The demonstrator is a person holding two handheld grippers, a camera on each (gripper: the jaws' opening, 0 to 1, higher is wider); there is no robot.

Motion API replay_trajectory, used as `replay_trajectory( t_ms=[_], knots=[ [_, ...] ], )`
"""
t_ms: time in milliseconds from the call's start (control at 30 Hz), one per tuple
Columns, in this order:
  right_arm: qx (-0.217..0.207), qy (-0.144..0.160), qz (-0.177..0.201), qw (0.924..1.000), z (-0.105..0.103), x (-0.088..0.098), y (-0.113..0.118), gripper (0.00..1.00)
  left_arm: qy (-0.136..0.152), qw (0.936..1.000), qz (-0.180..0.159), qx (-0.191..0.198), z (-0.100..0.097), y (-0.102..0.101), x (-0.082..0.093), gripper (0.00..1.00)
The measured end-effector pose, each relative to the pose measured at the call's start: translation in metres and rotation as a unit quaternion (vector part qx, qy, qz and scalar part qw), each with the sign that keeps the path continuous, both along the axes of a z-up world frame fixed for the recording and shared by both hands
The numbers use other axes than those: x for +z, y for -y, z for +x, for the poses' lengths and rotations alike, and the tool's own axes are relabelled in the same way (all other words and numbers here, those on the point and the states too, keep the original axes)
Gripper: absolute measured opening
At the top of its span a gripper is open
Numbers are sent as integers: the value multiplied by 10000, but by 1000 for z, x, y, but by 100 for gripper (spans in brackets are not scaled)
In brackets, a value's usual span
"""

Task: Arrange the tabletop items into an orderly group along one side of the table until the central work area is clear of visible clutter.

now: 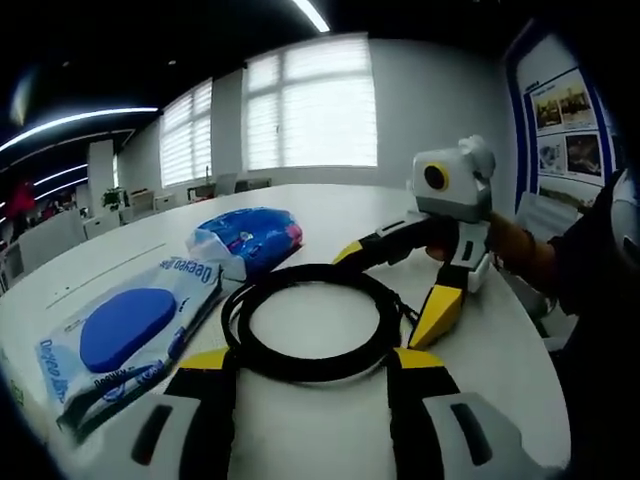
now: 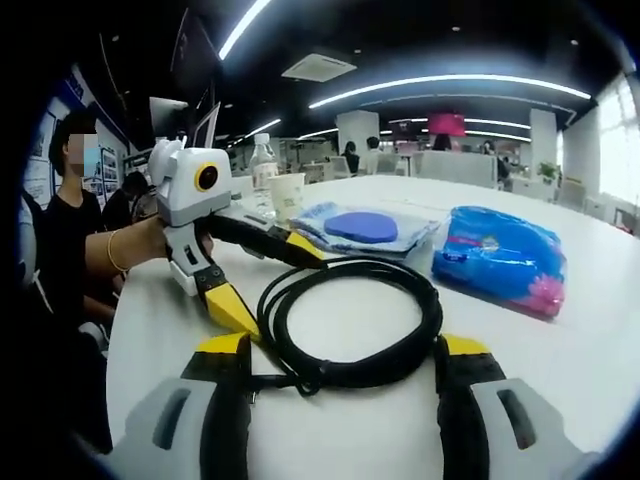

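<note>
A coiled black cable [image 1: 310, 320] lies on the white round table [image 1: 340, 205]. My left gripper [image 1: 312, 360] stands open, its yellow-tipped jaws straddling the near side of the coil. Opposite it, my right gripper [image 1: 395, 285] is open too, jaws spread over the coil's far side. In the right gripper view the same cable [image 2: 350, 320] sits between the open right gripper [image 2: 343, 347] and the left gripper [image 2: 270, 278]. A wipes pack with a round blue lid [image 1: 130, 330] [image 2: 362, 228] and a blue crinkled packet [image 1: 255, 235] [image 2: 500, 258] lie beside the coil.
A paper cup [image 2: 287, 195] and a clear water bottle [image 2: 262, 160] stand at the table's far end. A person in black [image 2: 70, 220] is close to the table edge, a forearm [image 1: 525, 250] reaching in. Bare tabletop [image 2: 590, 340] lies past the blue packet.
</note>
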State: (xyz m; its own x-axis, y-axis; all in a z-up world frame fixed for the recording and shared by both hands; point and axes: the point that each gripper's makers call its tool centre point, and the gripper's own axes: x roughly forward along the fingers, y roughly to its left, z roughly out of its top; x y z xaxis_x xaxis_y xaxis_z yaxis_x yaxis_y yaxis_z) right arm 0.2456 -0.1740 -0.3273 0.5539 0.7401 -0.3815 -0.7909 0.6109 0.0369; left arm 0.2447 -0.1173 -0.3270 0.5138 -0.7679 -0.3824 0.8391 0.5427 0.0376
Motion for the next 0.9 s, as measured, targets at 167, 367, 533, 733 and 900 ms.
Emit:
replay_trajectory(
  t_ms=[167, 367, 533, 733, 900],
  knots=[
    [3, 27, 60, 10000, 0, 0, -1, 73, -30, 10000, -46, 29, 1, -1, -1, 64],
    [-47, 49, 66, 10000, 2, 0, -1, 75, 91, 9999, -50, 33, -1, -1, 1, 63],
    [-67, 113, 120, 9998, 6, 0, -2, 80, -51, 9998, -167, 88, 0, -4, 1, 63],
    [-111, 141, 190, 9997, 6, 4, 1, 81, -47, 9994, -287, 161, 1, -10, 6, 65],
    [-117, 107, 398, 9991, 6, 8, 1, 85, -32, 9991, -331, 264, 3, -15, 7, 68]
  ],
)
